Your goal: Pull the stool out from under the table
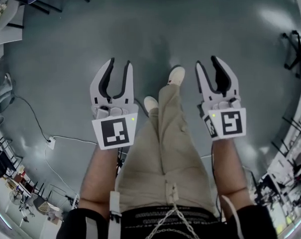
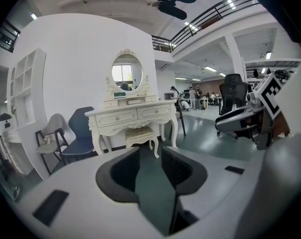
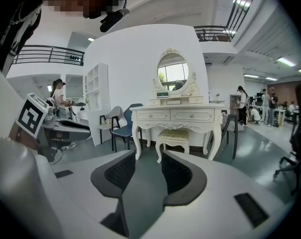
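Grey floor (image 1: 140, 34), stool (image 3: 174, 135) under table (image 3: 177, 115) (white), left claw (image 1: 119, 62), right claw (image 1: 207, 61) gaping.

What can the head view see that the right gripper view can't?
Only the head view: the person's trousers, white shoes and a cable on the floor, seen from above. Only the right gripper view: the white table with its oval mirror, the stool under it, and a blue chair beside it. Both: the right gripper with jaws apart and nothing between them, the left gripper, and the grey floor.
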### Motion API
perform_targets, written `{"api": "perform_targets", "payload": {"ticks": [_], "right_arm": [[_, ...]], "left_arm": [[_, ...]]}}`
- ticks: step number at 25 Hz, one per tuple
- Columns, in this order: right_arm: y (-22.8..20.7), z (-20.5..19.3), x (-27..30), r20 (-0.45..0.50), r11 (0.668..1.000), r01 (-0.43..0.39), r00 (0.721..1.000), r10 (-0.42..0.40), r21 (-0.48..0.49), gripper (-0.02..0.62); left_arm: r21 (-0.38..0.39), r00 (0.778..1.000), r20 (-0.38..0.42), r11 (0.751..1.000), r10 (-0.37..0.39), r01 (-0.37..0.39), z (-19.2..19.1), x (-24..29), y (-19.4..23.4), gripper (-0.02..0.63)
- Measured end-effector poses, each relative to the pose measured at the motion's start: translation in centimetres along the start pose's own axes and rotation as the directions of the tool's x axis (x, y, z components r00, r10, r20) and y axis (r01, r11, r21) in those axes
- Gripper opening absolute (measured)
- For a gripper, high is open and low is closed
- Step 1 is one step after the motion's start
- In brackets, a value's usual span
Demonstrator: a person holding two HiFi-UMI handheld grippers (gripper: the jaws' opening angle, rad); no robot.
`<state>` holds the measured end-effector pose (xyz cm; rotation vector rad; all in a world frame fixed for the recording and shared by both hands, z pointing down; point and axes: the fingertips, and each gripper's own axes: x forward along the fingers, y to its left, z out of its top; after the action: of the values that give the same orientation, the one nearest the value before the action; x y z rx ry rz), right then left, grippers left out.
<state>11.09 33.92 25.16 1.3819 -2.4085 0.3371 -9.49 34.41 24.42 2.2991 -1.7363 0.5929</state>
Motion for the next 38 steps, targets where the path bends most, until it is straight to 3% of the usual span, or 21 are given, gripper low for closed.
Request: {"api": "perform_targets", "payload": {"ticks": [4, 7, 13, 28, 31, 38], "right_arm": [[-1.1, 1.0, 1.4, 0.003, 1.000, 0.000, 1.000, 0.000, -0.014, 0.148], [-2.2, 2.1, 2.3, 0.004, 0.999, -0.008, 1.000, 0.008, 0.034, 0.150], [-6.0, 2.9, 4.1, -0.022, 0.999, -0.028, 0.999, 0.029, 0.037, 0.150], [-9.8, 4.7, 10.0, -0.039, 0.997, -0.059, 0.997, 0.061, 0.049, 0.150], [-10.3, 5.1, 11.5, -0.040, 0.996, -0.075, 0.996, 0.077, 0.043, 0.150], [-12.4, 6.6, 14.5, -0.048, 0.990, -0.134, 0.989, 0.136, 0.050, 0.158]], "left_arm": [[-0.015, 1.000, -0.010, 1.000, 0.007, -0.007, 1.4, 1.8, 0.8, 0.124], [-0.012, 1.000, 0.001, 1.000, 0.012, -0.011, 3.3, 3.8, 0.3, 0.123], [-0.066, 1.000, 0.001, 0.998, 0.010, -0.010, 6.0, 8.2, -0.8, 0.123], [-0.046, 1.000, -0.016, 0.999, 0.011, -0.011, 6.8, 15.4, 0.5, 0.123], [-0.072, 1.000, -0.028, 0.997, 0.011, -0.013, 6.9, 16.8, 0.7, 0.121], [-0.081, 0.999, -0.025, 0.996, 0.030, -0.032, 10.0, 20.8, 0.5, 0.121]]}}
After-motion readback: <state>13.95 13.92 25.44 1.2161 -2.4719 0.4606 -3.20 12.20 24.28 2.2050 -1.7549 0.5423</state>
